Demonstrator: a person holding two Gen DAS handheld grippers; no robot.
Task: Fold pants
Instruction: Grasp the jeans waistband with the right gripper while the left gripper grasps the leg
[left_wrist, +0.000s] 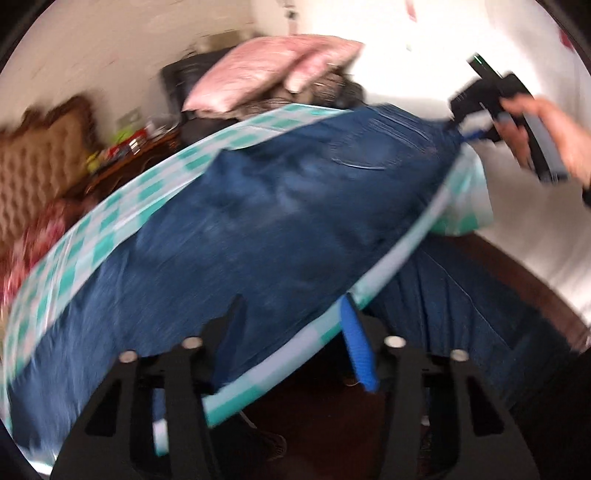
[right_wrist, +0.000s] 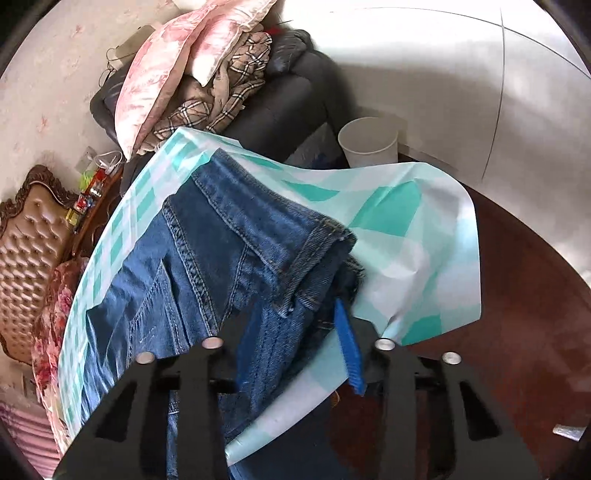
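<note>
The pants (right_wrist: 207, 258), thick denim, lie on the checked counter (right_wrist: 406, 236) ahead of both claws; we judge them heavy, limp, non-slippery. Right claw (right_wrist: 295, 328) clenches the stiff waistband corner, the best hold; left claw's (left_wrist: 291, 332) grip we cannot tell.

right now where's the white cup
In the right wrist view the white cup stands upper right of centre, just beyond the far edge of the checked cloth, beside the dark sofa.
</note>
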